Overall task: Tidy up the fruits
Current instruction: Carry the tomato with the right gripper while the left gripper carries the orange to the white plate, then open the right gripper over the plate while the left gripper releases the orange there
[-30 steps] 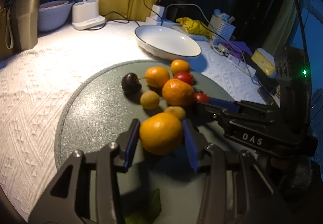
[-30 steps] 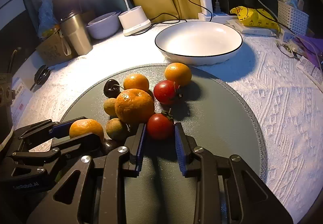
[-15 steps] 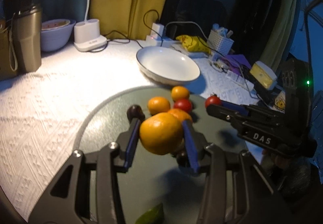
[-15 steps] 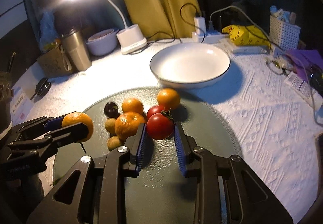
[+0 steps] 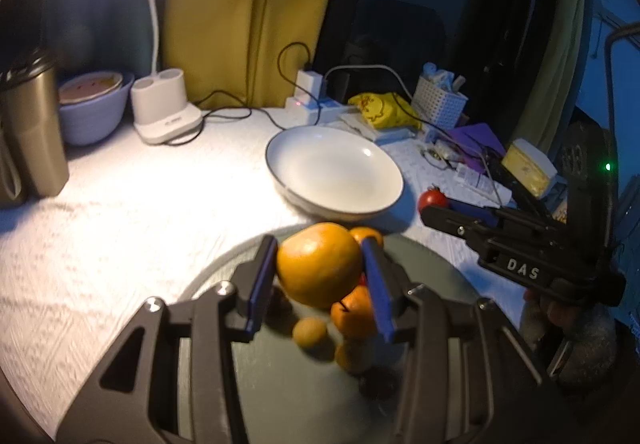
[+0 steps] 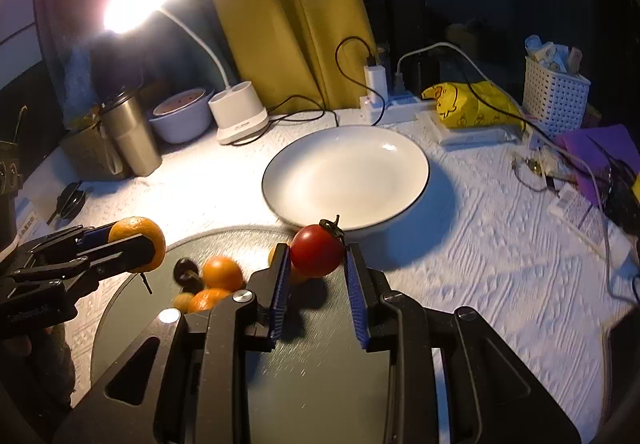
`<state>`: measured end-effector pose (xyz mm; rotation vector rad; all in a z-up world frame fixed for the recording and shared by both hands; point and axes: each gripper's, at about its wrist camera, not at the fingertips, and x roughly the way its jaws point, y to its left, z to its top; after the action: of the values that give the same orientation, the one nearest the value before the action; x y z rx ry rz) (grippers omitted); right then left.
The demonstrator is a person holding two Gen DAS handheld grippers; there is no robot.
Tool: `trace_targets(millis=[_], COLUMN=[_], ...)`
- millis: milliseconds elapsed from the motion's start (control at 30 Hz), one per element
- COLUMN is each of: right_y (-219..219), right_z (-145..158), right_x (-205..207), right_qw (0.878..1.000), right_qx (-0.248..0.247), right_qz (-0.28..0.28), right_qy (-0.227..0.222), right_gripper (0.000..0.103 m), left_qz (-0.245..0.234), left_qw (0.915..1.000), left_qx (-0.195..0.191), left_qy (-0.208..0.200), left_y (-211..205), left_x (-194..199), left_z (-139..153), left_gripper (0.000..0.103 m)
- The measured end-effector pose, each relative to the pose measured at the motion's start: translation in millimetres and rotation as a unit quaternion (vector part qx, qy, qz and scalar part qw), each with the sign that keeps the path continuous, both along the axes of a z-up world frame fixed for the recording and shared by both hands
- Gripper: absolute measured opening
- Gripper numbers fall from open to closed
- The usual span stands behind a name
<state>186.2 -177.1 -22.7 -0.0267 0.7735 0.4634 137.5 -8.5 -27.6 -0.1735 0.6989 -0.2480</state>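
Above the round grey mat [image 6: 320,384], both grippers are loaded. Left gripper [image 5: 320,268] is clamped on a big orange [image 5: 318,264], blue pads tight on both sides, fruit held clear of the mat. Right gripper [image 6: 316,264] pinches a red tomato [image 6: 316,250] w/ stem, just short of the white bowl [image 6: 346,173]. Bowl looks empty, tho glare washes it out. Loose oranges & small fruit [image 6: 222,272] sit on the mat below.
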Motion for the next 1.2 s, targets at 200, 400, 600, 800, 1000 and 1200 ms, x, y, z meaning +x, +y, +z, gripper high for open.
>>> trace_targets(millis=[200, 400, 600, 800, 1000, 1200], right_y=[-0.7, 1.7, 4.0, 9.9, 23.7, 37.4], right_z=[4.0, 6.0, 4.2, -1.6, -15.3, -34.6], right_x=[23.9, 45.9, 67.9, 94.7, 128.2, 154.5], right_qw=[1.000, 1.000, 1.000, 1.000, 1.000, 1.000], right_qx=[-0.001, -0.002, -0.006, -0.012, -0.015, -0.018], right_qz=[-0.002, 0.001, -0.001, 0.001, 0.011, 0.012], right_qy=[-0.010, -0.018, -0.017, -0.013, 0.004, 0.022], right_gripper=[0.030, 0.030, 0.030, 0.030, 0.030, 0.029], left_qz=[-0.009, -0.016, -0.025, -0.032, -0.033, -0.027], left_qw=[0.9998, 0.9995, 0.9995, 0.9991, 0.9979, 0.9968], left_qx=[0.015, 0.021, 0.019, 0.012, 0.004, -0.010], left_qy=[-0.012, -0.016, -0.004, 0.027, 0.055, 0.074], left_y=[-5.9, -7.5, -11.0, -11.0, -11.3, -7.0], left_x=[25.8, 55.7, 85.9, 119.9, 152.8, 178.9], left_z=[6.3, 7.2, -1.9, -14.1, -28.2, -39.9], left_gripper=[0.044, 0.044, 0.044, 0.044, 0.044, 0.044])
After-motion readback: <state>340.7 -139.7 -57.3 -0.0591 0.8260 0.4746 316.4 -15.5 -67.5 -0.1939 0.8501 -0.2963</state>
